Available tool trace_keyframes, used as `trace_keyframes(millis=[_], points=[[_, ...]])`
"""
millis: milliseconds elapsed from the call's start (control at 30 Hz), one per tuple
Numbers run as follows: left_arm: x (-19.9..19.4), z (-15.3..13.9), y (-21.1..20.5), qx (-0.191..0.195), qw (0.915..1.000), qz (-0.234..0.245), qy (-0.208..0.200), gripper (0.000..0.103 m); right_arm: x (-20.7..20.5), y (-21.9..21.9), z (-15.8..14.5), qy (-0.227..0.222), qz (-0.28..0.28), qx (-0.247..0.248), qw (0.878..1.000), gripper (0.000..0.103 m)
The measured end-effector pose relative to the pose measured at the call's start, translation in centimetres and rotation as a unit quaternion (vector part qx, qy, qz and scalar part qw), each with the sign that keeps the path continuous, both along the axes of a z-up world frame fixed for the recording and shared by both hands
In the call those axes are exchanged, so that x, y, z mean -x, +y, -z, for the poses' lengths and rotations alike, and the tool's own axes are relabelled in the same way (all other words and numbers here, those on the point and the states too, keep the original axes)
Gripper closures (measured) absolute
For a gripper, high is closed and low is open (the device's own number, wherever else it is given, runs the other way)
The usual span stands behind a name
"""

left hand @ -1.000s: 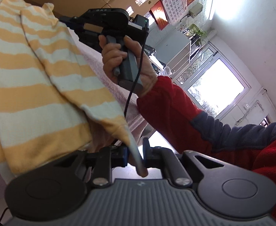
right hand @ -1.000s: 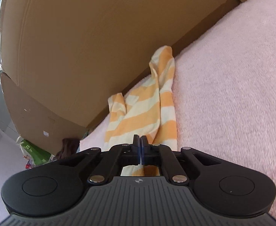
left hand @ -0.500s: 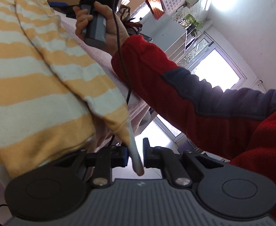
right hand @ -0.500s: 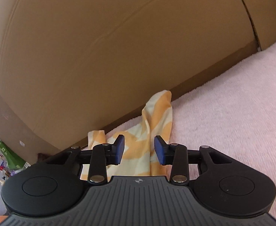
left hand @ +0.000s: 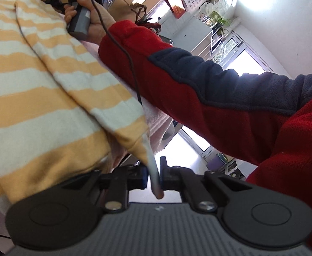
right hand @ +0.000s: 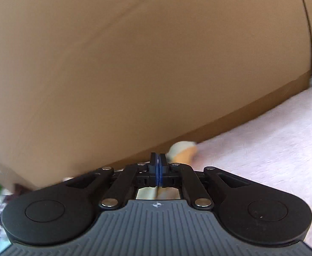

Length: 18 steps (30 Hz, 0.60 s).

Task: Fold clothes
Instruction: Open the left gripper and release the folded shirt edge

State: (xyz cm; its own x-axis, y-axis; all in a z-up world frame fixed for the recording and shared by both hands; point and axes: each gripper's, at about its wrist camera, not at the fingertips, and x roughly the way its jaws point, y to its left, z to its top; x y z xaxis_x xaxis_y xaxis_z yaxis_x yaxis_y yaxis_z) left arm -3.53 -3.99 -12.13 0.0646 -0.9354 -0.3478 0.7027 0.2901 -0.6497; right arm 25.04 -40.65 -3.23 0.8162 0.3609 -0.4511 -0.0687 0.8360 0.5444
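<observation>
Soft, thin cloth is pinched at one corner by the left claw [left hand: 152, 176], and the rest of the striped top [left hand: 38, 89] is spread out beyond it over the pink blanket [right hand: 262, 149] on the surface. It looks light and floppy, so it will likely sag and slip unless it is held by hems and corners. Farther off, the right claw [right hand: 158, 170] is pressed together, with orange cloth seen under it, though a sure grip cannot be told.

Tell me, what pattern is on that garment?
The garment has orange and white stripes, clearest in the left wrist view.
</observation>
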Motion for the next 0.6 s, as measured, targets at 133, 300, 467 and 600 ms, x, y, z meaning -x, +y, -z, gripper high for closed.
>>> trace_keyframes(millis=[133, 300, 467, 600], points=[[0.0, 0.0, -0.3, -0.013, 0.9999, -0.003, -0.003, 0.103, 1.0, -1.8, -0.1, -0.002, -0.004, -0.044, 0.999, 0.093], [-0.1, -0.1, -0.2, -0.009, 0.9999, -0.008, -0.003, 0.103, 6.2, -3.7, -1.6, -0.017, -0.052, -0.092, 0.994, 0.062], [0.0, 0.3, 0.1, -0.013, 0.9998, -0.011, 0.001, 0.103, 11.7, -3.6, -1.1, 0.020, -0.163, -0.127, 0.978, 0.061], [1.0, -0.4, 0.3, -0.018, 0.9996, -0.015, -0.015, 0.103, 13.9, -2.8, 0.0, 0.051, -0.151, -0.098, 0.982, 0.080]])
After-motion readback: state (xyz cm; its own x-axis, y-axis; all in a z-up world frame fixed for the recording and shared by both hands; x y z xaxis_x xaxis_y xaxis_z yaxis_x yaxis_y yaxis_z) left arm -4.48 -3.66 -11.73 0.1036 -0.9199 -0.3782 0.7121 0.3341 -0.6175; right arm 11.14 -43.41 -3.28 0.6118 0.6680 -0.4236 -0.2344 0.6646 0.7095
